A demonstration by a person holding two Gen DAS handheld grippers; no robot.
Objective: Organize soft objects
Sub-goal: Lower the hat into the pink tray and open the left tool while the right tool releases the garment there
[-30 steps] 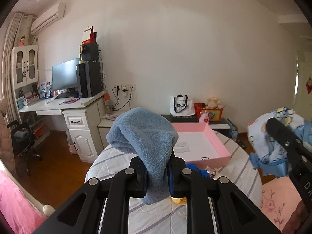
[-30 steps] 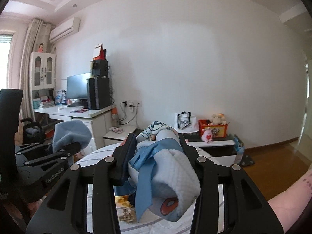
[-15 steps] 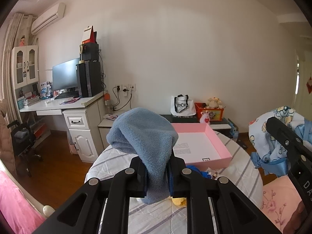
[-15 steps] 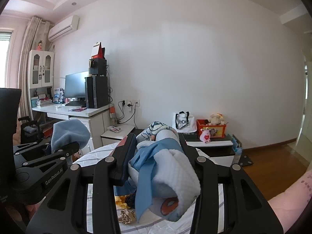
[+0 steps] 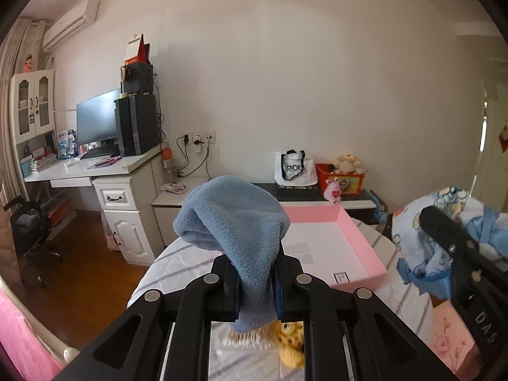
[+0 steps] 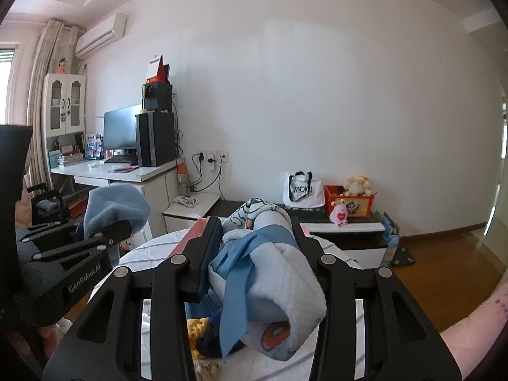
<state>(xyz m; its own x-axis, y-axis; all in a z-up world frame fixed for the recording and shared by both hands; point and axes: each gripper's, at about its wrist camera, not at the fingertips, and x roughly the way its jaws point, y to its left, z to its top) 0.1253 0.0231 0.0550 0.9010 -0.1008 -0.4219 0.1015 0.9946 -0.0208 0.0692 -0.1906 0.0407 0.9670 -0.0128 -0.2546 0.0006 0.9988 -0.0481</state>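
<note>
While raised over table (image 5: 177, 266), both grippers pinch bundled cloths.

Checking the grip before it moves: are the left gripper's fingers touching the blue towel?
Touching. The left wrist view shows the blue towel pinched between the left gripper fingers, with cloth hanging out below them.

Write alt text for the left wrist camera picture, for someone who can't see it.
The left gripper is shut on a blue fleece towel, held above a round table with a striped cloth. An open pink box sits on the table beyond it, and the right gripper holds a patterned blue cloth at the right edge.
</note>
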